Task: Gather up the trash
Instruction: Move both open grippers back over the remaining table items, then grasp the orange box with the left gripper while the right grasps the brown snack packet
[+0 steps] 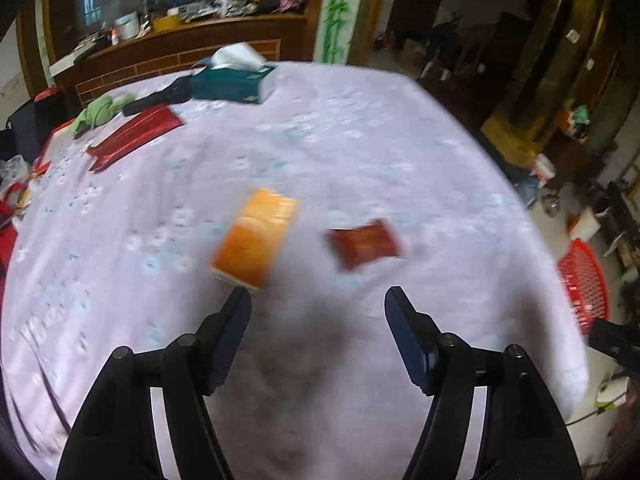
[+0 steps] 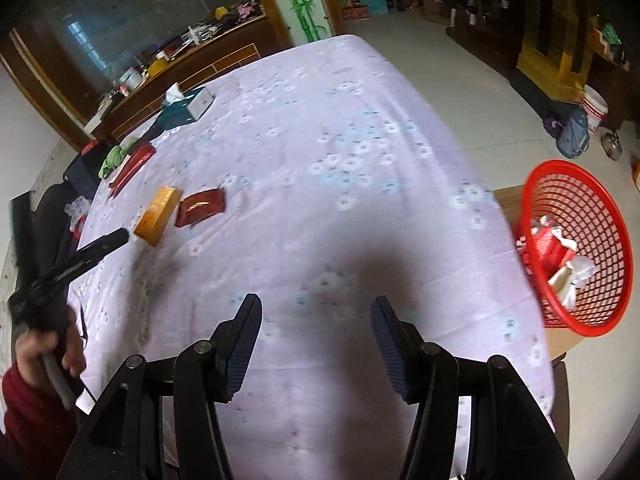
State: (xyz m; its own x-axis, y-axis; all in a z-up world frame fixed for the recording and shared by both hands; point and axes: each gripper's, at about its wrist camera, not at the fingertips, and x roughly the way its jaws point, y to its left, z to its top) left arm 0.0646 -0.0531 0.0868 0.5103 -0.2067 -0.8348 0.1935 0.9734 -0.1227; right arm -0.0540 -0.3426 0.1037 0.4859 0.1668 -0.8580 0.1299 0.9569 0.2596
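The left gripper [image 1: 318, 296] hangs over the cloth-covered table [image 1: 360, 152] with its jaws spread wide and nothing between them. In the left wrist view, the orange box [image 1: 256, 238] lies at 11 o'clock from the fingertips, its near corner just beside the left finger; whether they touch cannot be told through the motion blur. The dark red wrapper [image 1: 364, 242] lies flat at 1 o'clock, just beyond the open jaws and apart from the box. Farther back, at 11 o'clock, sit a red flat pack [image 1: 136, 134], a green cloth [image 1: 102, 110] and a teal tissue box [image 1: 230, 82]; these look like household items, not litter. In the right wrist view, a hand [image 2: 48, 346] at 8 o'clock holds the left gripper, which reaches toward the same 2 pieces. The right gripper [image 2: 316, 304] is also wide open and empty, above bare cloth at table centre. The red basket [image 2: 580, 248] stands off the table edge at 3 o'clock and already holds crumpled wrappers. Judged step: approach for pickup, with 2 pieces left on the table. The next move calls for centring the left jaws on 1 piece, lowering until both fingers flank it, closing, then carrying it rightward across the table to the basket.
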